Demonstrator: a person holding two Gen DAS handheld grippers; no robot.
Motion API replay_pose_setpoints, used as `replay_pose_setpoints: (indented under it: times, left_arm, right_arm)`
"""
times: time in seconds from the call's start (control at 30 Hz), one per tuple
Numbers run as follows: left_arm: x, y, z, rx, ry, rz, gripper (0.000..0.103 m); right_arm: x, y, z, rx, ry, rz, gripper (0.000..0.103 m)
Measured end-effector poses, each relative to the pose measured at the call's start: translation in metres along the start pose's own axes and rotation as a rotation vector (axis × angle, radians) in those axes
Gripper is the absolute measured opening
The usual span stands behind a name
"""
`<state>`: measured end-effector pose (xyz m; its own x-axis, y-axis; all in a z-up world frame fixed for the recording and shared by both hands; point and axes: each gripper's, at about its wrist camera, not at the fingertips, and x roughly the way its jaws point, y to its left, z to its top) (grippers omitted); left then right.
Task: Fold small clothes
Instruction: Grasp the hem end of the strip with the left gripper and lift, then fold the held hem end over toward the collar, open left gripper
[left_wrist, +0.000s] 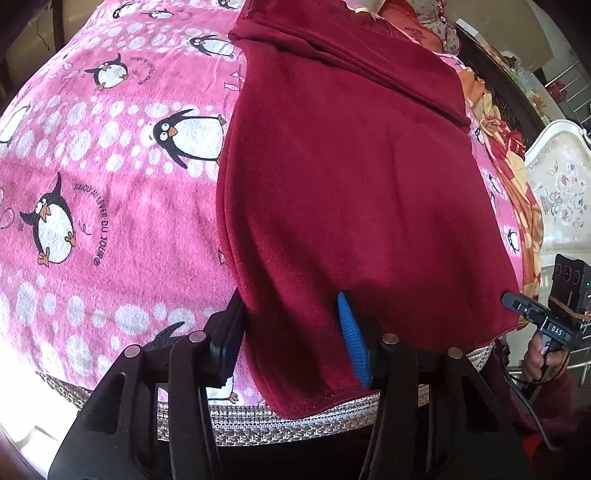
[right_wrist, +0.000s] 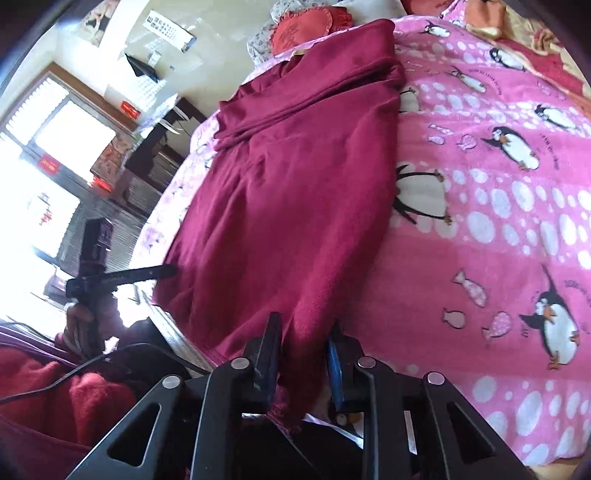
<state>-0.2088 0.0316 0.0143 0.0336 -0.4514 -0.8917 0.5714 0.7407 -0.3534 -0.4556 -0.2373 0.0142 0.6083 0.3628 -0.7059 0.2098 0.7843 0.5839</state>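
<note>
From the left wrist, a dark red garment (left_wrist: 343, 192) lies spread along a bed covered by a pink penguin blanket (left_wrist: 103, 177), its near hem hanging just over the bed's woven edge (left_wrist: 295, 417). The left gripper (left_wrist: 291, 343) sits at that hem with its jaws spread wide: the black left finger (left_wrist: 227, 339) is on the blanket just beside the garment's left edge, and the blue-padded right finger (left_wrist: 352, 341) presses against the cloth further right, so a band of hem lies between them without being pinched. At the far right of this view the other gripper (left_wrist: 532, 314) pokes in at the garment's right corner, with a hand (left_wrist: 539, 360) under it, and a white headboard (left_wrist: 561, 184) stands beyond. From the right wrist, the same garment (right_wrist: 295, 184) runs away up the bed, folded layers bunched at its far end near a red heart cushion (right_wrist: 306, 24). The right gripper (right_wrist: 301, 354) has its jaws partly open around a raised fold of the near hem; the cloth passes between the fingers, but I cannot tell whether it is truly gripped. The penguin blanket (right_wrist: 498, 221) fills the right side. At left, the other gripper (right_wrist: 122, 278) reaches the garment's far corner, against a bright window (right_wrist: 70, 136).
</note>
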Motion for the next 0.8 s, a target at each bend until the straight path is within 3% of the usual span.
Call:
replay_pose_setpoints:
  times: [0.07, 0.2, 0.23, 0.3, 0.33, 0.4, 0.53, 0.8]
  left_arm:
    - [0.0, 0.0, -0.001, -0.011, -0.006, -0.024, 0.061]
    - [0.0, -0.01, -0.003, 0.058, 0.001, 0.015, 0.058]
    - [0.0, -0.011, -0.002, 0.069, 0.0, 0.019, 0.04]
    - [-0.002, -0.006, 0.002, 0.045, 0.009, -0.02, 0.017]
    - [-0.003, -0.002, 0.006, 0.019, 0.018, -0.062, 0.015]
    - [-0.007, 0.002, 0.015, -0.003, 0.011, -0.119, 0.013]
    - [-0.02, -0.002, 0.038, 0.026, -0.046, -0.144, 0.012]
    - [-0.043, -0.008, 0.125, 0.048, -0.187, -0.189, 0.012]
  right_arm:
    - [0.008, -0.003, 0.0, 0.024, 0.01, 0.029, 0.026]
    - [0.011, -0.003, 0.002, 0.05, -0.013, 0.054, 0.024]
    - [0.01, 0.0, 0.003, 0.04, -0.019, 0.057, 0.018]
    - [0.004, 0.006, 0.008, 0.03, -0.038, 0.094, 0.014]
    - [0.001, 0.01, 0.012, 0.023, -0.051, 0.109, 0.013]
    - [-0.007, 0.018, 0.023, 0.005, -0.088, 0.136, 0.013]
    - [-0.017, 0.032, 0.052, -0.037, -0.157, 0.164, 0.012]
    - [-0.017, 0.037, 0.137, -0.099, -0.27, 0.107, 0.011]
